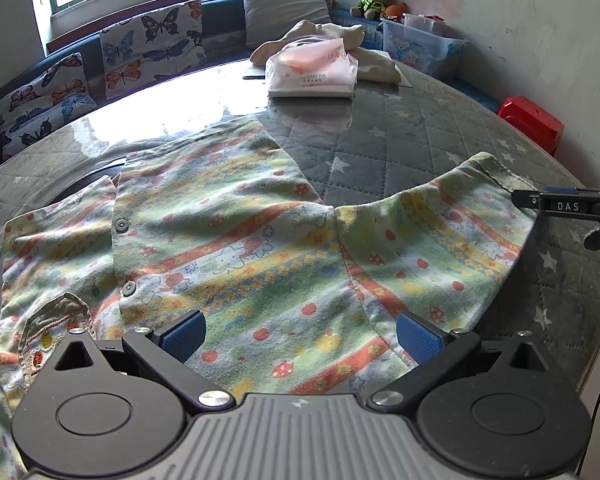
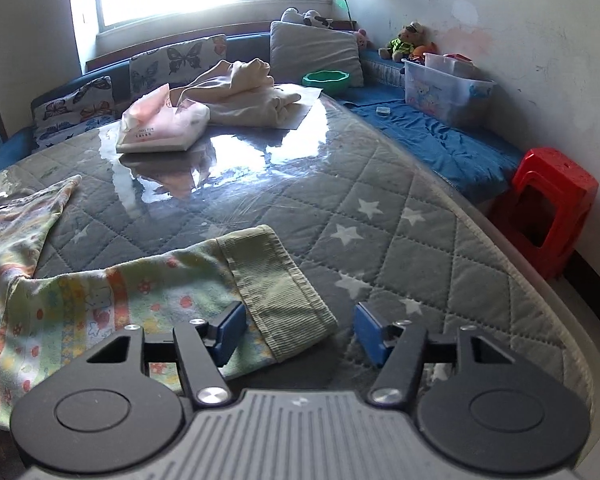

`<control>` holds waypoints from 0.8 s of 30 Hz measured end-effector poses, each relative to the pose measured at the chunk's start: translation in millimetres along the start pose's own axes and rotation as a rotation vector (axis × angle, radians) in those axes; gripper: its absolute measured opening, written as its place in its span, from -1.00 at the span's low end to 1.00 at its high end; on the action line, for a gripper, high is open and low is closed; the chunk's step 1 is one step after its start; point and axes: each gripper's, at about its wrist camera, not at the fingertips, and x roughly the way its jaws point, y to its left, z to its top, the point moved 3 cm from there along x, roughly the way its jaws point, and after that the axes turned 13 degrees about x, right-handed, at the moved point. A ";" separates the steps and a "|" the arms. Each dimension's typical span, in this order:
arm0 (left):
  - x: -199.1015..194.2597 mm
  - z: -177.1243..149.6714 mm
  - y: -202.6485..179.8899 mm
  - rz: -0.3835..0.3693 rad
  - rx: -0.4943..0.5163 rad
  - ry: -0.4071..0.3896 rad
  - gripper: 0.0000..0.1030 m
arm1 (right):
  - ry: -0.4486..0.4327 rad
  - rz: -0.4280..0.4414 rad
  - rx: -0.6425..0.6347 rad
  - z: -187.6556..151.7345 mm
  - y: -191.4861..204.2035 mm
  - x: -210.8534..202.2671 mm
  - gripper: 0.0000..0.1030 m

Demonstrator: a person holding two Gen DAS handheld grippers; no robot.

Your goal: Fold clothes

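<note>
The left gripper (image 1: 300,334) hangs low over the middle of the patterned shirt (image 1: 228,248), its blue fingers (image 1: 186,334) spread wide with nothing between them. The shirt lies spread across the lower half of the left wrist view on the quilted table (image 1: 420,120), buttons facing up, one sleeve reaching toward the right edge of the frame.

In the right wrist view, the right gripper (image 2: 300,334) sits at the bottom centre with its fingers (image 2: 232,330) also wide apart; the ribbed green cuff (image 2: 276,292) of that sleeve lies flat between them, and whether the left finger touches it cannot be told. The same gripper shows at the right edge of the left wrist view, beside the cuff.

Farther back on the table, upper centre, a pink-and-white tissue pack (image 2: 164,126) lies next to a heap of cream cloth (image 2: 244,92). A red stool (image 2: 548,208) stands at the right edge, off the table, and a clear storage box (image 2: 444,84) rests on the blue bench by the wall.
</note>
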 end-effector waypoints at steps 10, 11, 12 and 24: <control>-2.5 -4.6 5.6 0.017 -0.016 0.005 1.00 | -0.001 0.077 0.072 3.5 -1.1 -2.8 -0.79; -3.4 -5.9 7.1 0.019 -0.018 0.006 1.00 | -0.006 0.088 0.079 4.3 -0.2 -4.4 -0.81; -4.3 -7.3 8.7 0.022 -0.020 0.005 1.00 | -0.018 0.092 0.078 5.1 1.9 -7.0 -0.82; -26.2 -27.1 45.6 0.064 -0.099 -0.020 1.00 | -0.082 0.361 0.046 27.7 63.1 -78.6 -0.84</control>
